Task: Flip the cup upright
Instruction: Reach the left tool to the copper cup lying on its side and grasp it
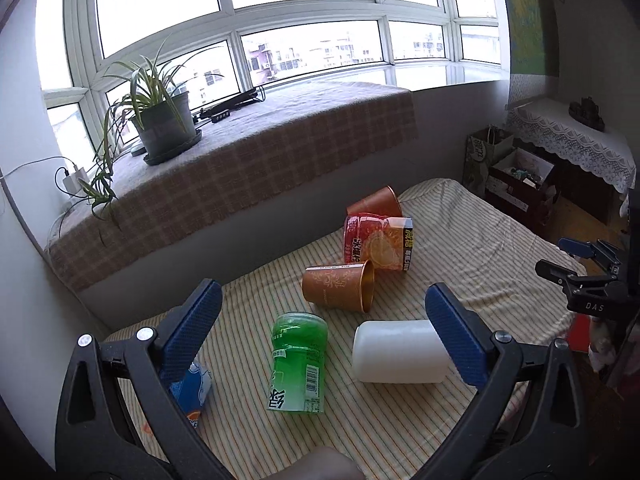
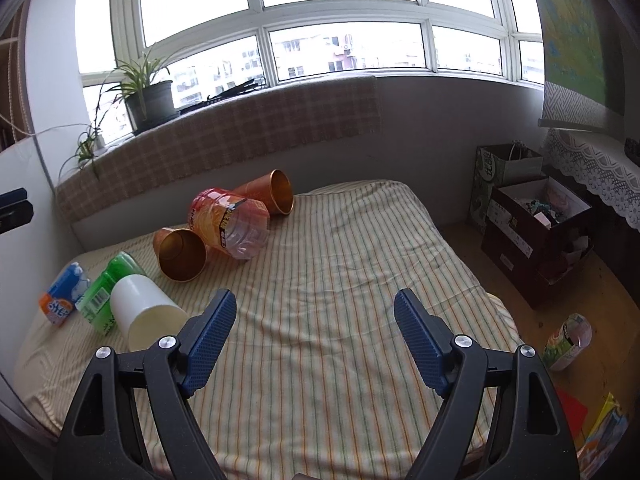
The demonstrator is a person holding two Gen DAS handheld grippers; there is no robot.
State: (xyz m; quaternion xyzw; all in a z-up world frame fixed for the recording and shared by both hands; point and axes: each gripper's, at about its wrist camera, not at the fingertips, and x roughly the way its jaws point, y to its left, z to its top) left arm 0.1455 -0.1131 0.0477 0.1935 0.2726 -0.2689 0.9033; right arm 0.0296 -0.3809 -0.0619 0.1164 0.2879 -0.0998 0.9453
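Note:
A white cup (image 1: 400,352) lies on its side on the striped tablecloth; it also shows in the right wrist view (image 2: 144,312), mouth toward that camera. Two copper cups lie on their sides: a near one (image 1: 340,286) (image 2: 180,254) and a far one (image 1: 376,202) (image 2: 272,192). My left gripper (image 1: 320,344) is open above the table; its right finger (image 1: 456,336) is in front of the white cup's end. My right gripper (image 2: 314,336) is open and empty over bare cloth, to the right of the white cup. It shows at the right edge of the left wrist view (image 1: 576,264).
A green bottle (image 1: 300,364) (image 2: 104,288), a red-labelled bottle (image 1: 376,244) (image 2: 228,224) and a blue-orange packet (image 1: 192,392) (image 2: 62,298) lie on the table (image 2: 340,260). A potted plant (image 1: 160,120) stands on the sill. Boxes (image 2: 536,236) and a bottle (image 2: 568,340) are on the floor at the right.

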